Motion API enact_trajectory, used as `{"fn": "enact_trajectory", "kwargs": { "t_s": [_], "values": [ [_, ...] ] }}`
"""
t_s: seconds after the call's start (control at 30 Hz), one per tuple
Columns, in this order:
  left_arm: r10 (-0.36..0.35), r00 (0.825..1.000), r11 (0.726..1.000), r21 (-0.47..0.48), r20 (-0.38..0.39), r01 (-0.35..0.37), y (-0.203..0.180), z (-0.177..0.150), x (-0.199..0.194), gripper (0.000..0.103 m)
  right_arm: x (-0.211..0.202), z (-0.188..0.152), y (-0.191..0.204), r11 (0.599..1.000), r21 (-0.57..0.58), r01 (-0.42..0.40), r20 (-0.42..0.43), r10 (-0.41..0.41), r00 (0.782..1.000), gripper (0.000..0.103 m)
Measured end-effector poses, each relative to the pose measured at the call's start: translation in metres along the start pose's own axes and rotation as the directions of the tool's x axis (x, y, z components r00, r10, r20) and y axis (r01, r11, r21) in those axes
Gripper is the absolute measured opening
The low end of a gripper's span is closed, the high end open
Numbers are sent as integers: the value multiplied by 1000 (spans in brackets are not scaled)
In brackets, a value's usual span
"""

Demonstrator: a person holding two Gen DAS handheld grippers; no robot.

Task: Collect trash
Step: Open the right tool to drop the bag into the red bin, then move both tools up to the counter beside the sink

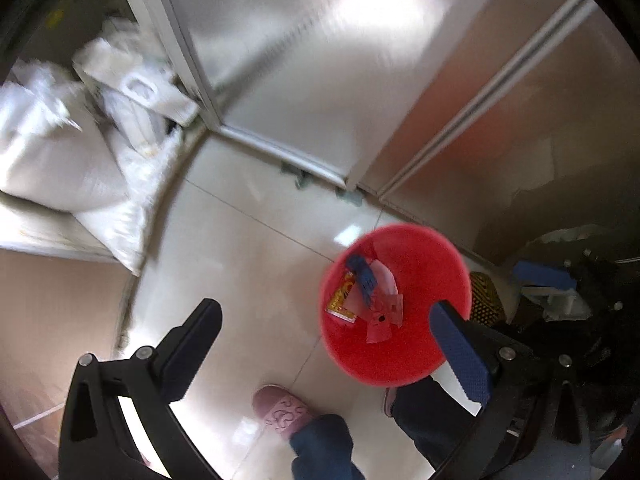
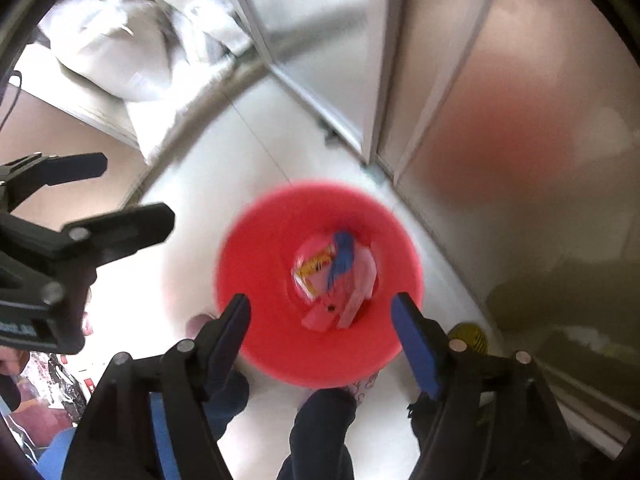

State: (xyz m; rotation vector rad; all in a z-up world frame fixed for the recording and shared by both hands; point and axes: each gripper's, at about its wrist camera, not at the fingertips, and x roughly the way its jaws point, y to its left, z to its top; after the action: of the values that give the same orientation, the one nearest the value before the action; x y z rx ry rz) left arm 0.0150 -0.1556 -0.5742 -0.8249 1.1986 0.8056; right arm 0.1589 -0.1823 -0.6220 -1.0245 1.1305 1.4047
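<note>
Nearest the cameras: left gripper (image 1: 326, 344), jaws spread wide, nothing between them, pointing steeply down at the floor (image 1: 240, 264). Right gripper (image 2: 320, 332), jaws spread likewise, empty, hanging directly above the bin.

Below, near: person's legs in dark trousers (image 1: 324, 448); one pink slipper (image 1: 282, 410) on pale glossy tiles, just beside the bin's near rim.

Middle: red round bin (image 1: 420, 272) standing on the floor, right of centre in the left wrist view. Contents, lying at the bottom: yellow wrapper (image 1: 342, 296), blue wrapper (image 1: 362, 276), pink paper scraps (image 1: 384, 312), all touching or overlapping.

Right of bin: yellow patterned object (image 1: 486, 300), partly hidden, kind unclear.

Far left: white sacks (image 1: 60, 160) and white packaging piled on a low ledge.

Far: frosted sliding door (image 1: 300, 60) with metal frame; tan wall panel (image 1: 540, 140) to its right.
</note>
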Motion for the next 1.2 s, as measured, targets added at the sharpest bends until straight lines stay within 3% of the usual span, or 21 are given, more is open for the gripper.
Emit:
{"fn": "enact_trajectory", "kwargs": {
  "t_s": [0.3, 0.67, 0.87, 1.03, 1.2],
  "values": [
    [77, 989, 997, 5, 127, -78, 59, 42, -167, 103, -148, 74, 68, 993, -120, -6, 216, 32, 976, 81],
    [158, 946, 987, -44, 284, -152, 110, 90, -365, 103, -323, 141, 131, 984, -179, 22, 415, 55, 908, 95],
    [196, 919, 980, -90, 341, -176, 117, 116, -429, 103, -382, 175, 139, 976, -214, 35, 442, 64, 895, 100],
    [208, 906, 977, -115, 368, -178, 122, 142, -460, 103, -412, 204, 135, 972, -222, 72, 463, 41, 886, 101],
    [189, 915, 980, -127, 356, -153, 145, 191, -465, 103, -427, 246, 127, 980, -181, 86, 472, 10, 881, 101]
  ]
}}
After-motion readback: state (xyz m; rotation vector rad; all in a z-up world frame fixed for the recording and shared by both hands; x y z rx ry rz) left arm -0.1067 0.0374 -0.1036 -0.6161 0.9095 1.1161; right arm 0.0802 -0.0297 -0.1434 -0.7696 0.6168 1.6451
